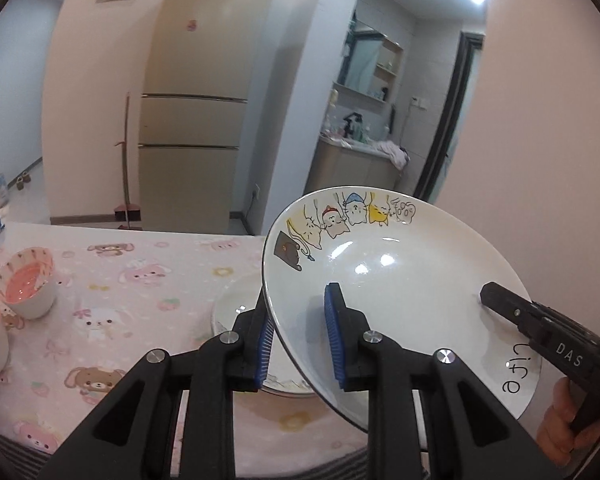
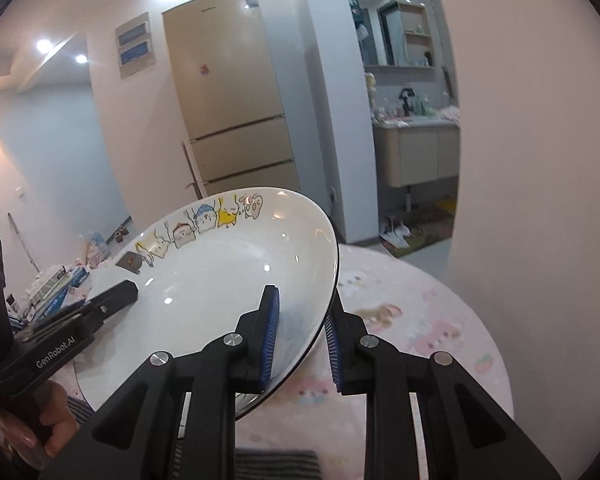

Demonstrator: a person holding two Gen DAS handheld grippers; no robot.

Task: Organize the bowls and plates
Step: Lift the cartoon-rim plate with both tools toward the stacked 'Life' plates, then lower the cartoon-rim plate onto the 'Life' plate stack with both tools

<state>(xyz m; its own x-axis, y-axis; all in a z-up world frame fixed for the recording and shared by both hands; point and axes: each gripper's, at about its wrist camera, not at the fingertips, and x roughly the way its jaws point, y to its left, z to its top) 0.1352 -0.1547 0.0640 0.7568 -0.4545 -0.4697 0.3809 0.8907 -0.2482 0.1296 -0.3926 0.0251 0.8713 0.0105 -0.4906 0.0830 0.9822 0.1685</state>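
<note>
Two grippers clamp one white cartoon plate (image 1: pixel 400 292) from opposite sides, holding it tilted above the table. The left gripper (image 1: pixel 300 336) reaches forward and slightly up, its blue-padded fingers (image 1: pixel 334 332) closed over the plate's near-left rim, one finger inside the well and the other beneath. The right gripper (image 2: pixel 300 336) comes in from the opposite side and pinches the plate's right rim the same way, one pad on the glazed face, one under the black-lined edge. Each gripper appears at the far edge of the other's view, with a bare hand (image 1: pixel 560 420) wrapped round its handle.

Directly under the plate's left rim a second white plate (image 1: pixel 236 308) lies flat on the pink tablecloth (image 1: pixel 140 280), close below the left gripper's lower finger. Two pink-lined bowls (image 1: pixel 28 280) stand well to the left of the held plate. Right of the plate the cloth runs bare to the table's rounded edge (image 2: pixel 496 344), with a pale wall close beyond. Behind the plate stands a beige fridge (image 1: pixel 196 120).
</note>
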